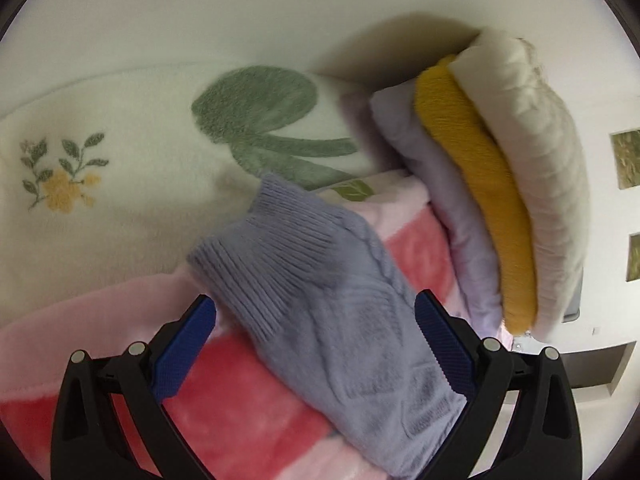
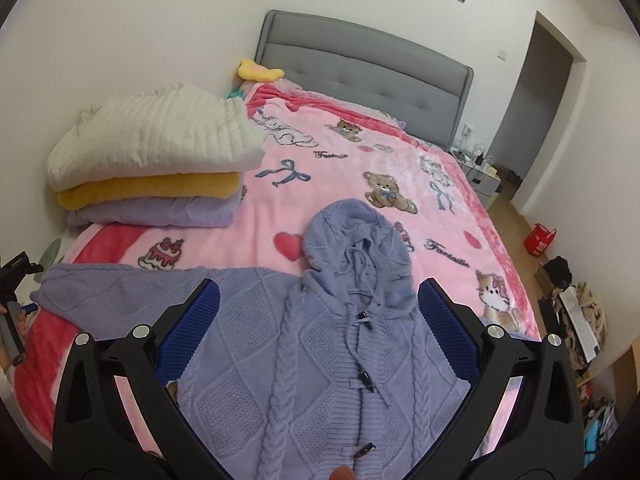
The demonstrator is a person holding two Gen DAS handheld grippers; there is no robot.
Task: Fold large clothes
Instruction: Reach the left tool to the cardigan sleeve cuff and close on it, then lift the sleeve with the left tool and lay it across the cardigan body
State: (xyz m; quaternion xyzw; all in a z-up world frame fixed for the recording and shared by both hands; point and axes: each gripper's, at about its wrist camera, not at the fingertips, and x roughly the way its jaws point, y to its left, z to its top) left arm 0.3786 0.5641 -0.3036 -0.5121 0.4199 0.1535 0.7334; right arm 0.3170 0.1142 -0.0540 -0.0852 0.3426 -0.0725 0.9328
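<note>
A lavender cable-knit hooded cardigan (image 2: 320,344) lies face up on the pink cartoon blanket (image 2: 360,168), hood toward the headboard. Its left sleeve (image 2: 100,288) stretches out to the left. My right gripper (image 2: 318,316) is open, hovering over the cardigan's chest. In the left wrist view, the sleeve (image 1: 320,300) with its ribbed cuff lies between the fingers of my open left gripper (image 1: 316,320). I cannot tell if the pads touch it.
A stack of folded clothes, white on yellow on lilac (image 2: 156,160), sits at the blanket's left side; it also shows in the left wrist view (image 1: 500,200). A cream floral blanket (image 1: 100,180) lies beyond. A grey headboard (image 2: 360,60), nightstand and floor clutter (image 2: 576,320) stand to the right.
</note>
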